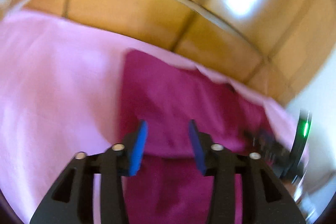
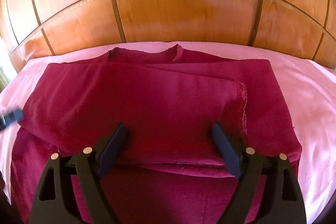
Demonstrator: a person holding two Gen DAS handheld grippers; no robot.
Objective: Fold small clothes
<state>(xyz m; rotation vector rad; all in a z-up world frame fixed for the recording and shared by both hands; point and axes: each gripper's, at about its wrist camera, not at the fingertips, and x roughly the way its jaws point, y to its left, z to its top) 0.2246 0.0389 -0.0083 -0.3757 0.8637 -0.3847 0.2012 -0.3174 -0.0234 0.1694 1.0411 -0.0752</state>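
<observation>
I am holding my left gripper [image 1: 168,129] and right gripper [image 2: 169,131] open and empty over the folded magenta garment [image 2: 163,102], which is lying on the pink sheet [image 2: 310,93] near the wooden headboard [image 2: 178,14].

garment [image 2: 159,102] on sheet [image 2: 310,98], panelling [image 2: 180,14] behind

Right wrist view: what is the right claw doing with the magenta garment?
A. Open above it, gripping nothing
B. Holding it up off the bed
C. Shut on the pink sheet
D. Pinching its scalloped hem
A: the right claw has its fingers spread wide over the magenta garment, which lies folded on the pink sheet.
</observation>
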